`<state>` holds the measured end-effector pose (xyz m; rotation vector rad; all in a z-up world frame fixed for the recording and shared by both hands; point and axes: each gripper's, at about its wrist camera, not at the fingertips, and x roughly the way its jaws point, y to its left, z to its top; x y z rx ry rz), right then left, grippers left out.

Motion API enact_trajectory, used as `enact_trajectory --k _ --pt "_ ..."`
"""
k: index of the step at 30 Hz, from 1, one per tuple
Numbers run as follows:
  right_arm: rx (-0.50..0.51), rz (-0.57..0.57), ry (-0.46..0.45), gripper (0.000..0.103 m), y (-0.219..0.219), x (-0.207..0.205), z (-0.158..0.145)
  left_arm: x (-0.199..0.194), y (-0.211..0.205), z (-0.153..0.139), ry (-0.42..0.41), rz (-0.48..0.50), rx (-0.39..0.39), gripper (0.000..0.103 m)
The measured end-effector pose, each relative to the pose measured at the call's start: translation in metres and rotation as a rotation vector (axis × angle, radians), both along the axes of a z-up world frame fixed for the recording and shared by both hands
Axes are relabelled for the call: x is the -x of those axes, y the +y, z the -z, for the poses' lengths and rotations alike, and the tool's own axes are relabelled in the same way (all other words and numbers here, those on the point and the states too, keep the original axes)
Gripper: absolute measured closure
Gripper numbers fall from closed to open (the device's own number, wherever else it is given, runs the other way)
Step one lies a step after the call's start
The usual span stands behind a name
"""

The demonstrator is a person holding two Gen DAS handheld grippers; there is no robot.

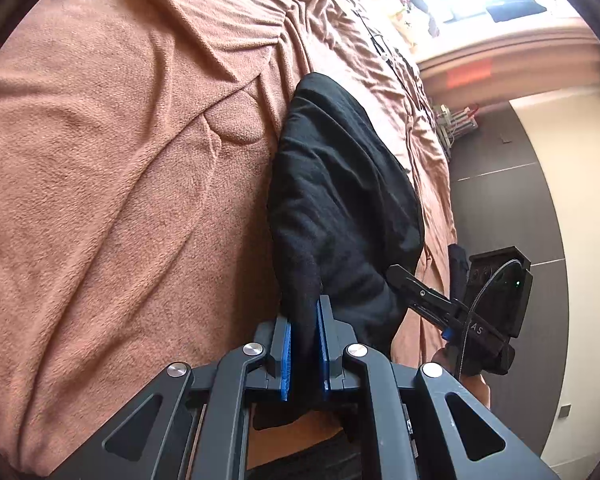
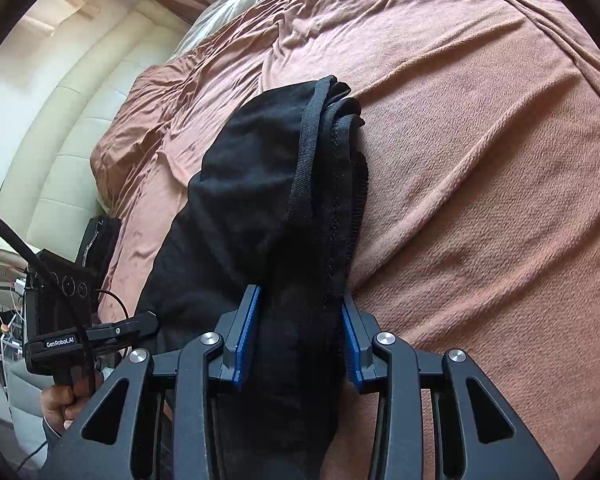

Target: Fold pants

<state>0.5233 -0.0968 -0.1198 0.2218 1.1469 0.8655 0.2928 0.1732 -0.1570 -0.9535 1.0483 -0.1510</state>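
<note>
Left gripper (image 1: 305,344) pinched on black pants (image 1: 340,184) — right gripper (image 2: 300,340) clamped around them too.

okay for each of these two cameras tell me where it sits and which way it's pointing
Left wrist: sits on the left claw, looking along its fingers, which pinch the black pants on the brown blanket; the right claw shows.
Right wrist: sits on the right claw, looking along a thicker bunch of pants toward a cream headboard; the left claw and hand show.
Shared: pants, blanket.
</note>
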Motion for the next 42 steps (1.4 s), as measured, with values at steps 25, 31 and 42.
enact_trajectory --k 25,31,42 --pt "-0.075 -0.018 0.042 0.068 0.009 0.037 0.005 0.024 0.013 0.006 0.095 0.052 -0.138 0.071" --pt "-0.131 0.026 0.034 0.050 0.001 0.008 -0.004 -0.002 0.019 0.002 0.076 0.025 -0.156 0.070" --pt "-0.192 0.065 0.154 0.050 0.030 -0.053 0.022 -0.030 0.019 0.013 0.084 0.049 -0.168 0.070"
